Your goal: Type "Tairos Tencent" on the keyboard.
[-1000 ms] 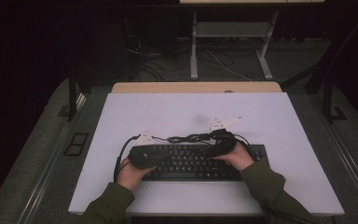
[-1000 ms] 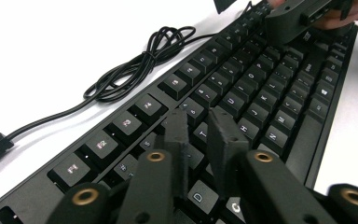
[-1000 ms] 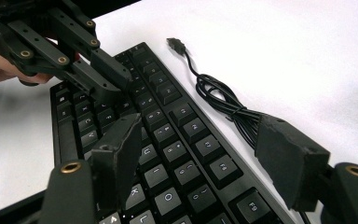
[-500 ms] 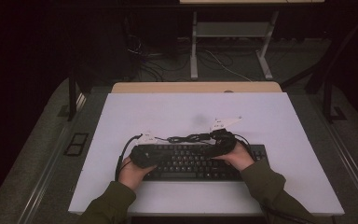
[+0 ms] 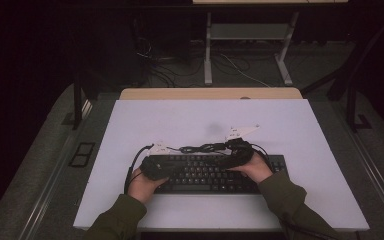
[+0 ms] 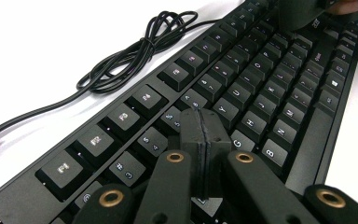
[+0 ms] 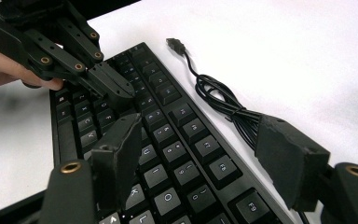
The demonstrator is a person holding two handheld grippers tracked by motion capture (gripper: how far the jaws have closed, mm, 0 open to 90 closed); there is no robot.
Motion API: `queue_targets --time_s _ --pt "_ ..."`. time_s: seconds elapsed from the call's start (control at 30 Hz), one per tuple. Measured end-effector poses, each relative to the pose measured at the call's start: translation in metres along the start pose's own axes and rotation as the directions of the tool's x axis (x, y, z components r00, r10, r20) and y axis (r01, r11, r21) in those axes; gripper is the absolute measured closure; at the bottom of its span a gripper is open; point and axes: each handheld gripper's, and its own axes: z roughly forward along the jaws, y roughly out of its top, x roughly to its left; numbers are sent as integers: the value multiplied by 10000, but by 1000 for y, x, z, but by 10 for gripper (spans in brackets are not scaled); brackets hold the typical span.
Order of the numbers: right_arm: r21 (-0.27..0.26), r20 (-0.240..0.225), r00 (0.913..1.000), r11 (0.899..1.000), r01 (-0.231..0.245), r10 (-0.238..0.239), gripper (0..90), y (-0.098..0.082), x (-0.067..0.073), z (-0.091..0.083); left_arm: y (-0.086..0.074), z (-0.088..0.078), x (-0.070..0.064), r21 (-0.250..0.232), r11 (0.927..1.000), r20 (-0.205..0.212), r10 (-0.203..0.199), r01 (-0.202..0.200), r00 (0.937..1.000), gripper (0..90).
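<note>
High view: a white table (image 5: 300,125) in a dark room bears a black keyboard (image 5: 205,175); left gripper (image 6: 204,154) clenched empty, right gripper (image 7: 205,154) spread wide.

My high view is dim beyond the lit table (image 5: 300,125); close views blow its white out, edges perhaps soft.
</note>
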Motion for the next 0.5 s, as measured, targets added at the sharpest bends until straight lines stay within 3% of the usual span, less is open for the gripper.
queue_targets --time_s 0.5 --pt "-11 11 10000 10000 1 -1 312 0 0 0 0 1 0 97 9999 24 -44 44 10000 887"
